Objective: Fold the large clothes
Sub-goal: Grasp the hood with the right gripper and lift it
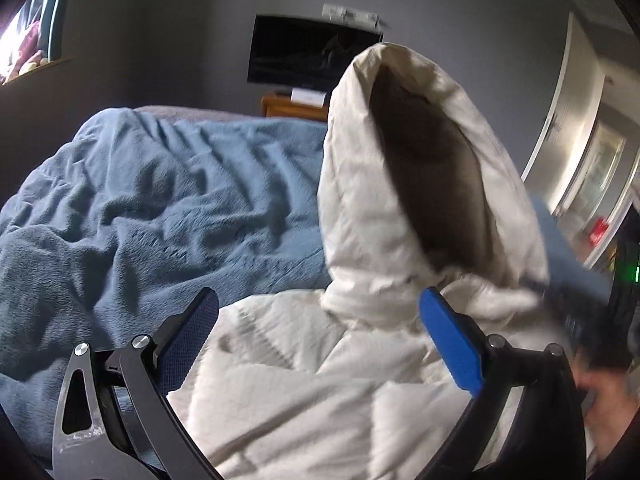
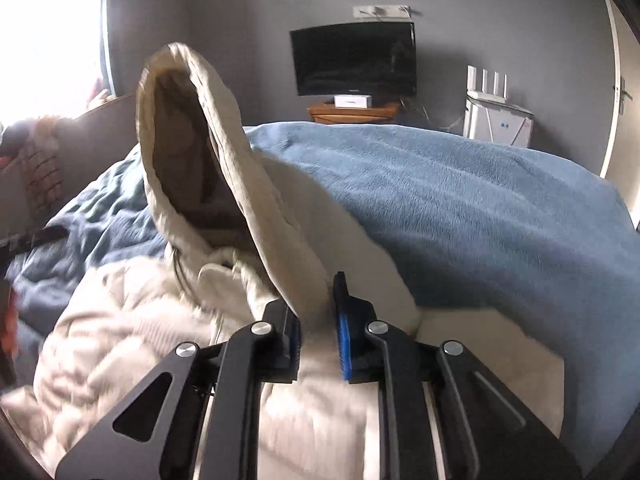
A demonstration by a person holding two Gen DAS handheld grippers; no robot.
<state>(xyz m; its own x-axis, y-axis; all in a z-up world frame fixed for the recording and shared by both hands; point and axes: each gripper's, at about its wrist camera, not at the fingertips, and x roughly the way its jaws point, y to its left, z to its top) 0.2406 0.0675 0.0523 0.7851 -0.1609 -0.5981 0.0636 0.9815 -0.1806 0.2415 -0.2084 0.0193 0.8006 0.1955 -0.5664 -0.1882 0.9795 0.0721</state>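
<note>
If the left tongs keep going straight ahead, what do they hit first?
Most likely the white puffer jacket, which already lies between the open left tongs. Its raised hood stands just beyond. Depth is hard to judge in this fisheye view.

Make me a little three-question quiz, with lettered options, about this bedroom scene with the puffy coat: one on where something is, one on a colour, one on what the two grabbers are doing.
1. Where does the white hooded jacket lie?
A. on a blanket-covered bed
B. on a wooden chair
C. on a hanger

2. What colour is the blanket?
A. red
B. blue
C. yellow

3. How do the two grippers stand?
A. both wide open
B. left shut, right open
C. left open, right shut on the jacket

Answers:
1. A: the quilted body spreads over the bed in both views, with the hood standing up.
2. B: it is blue all around the jacket.
3. C: the left gripper has its fingers far apart over the coat, while the right gripper pinches a flap of fabric at the hood's base.
</note>
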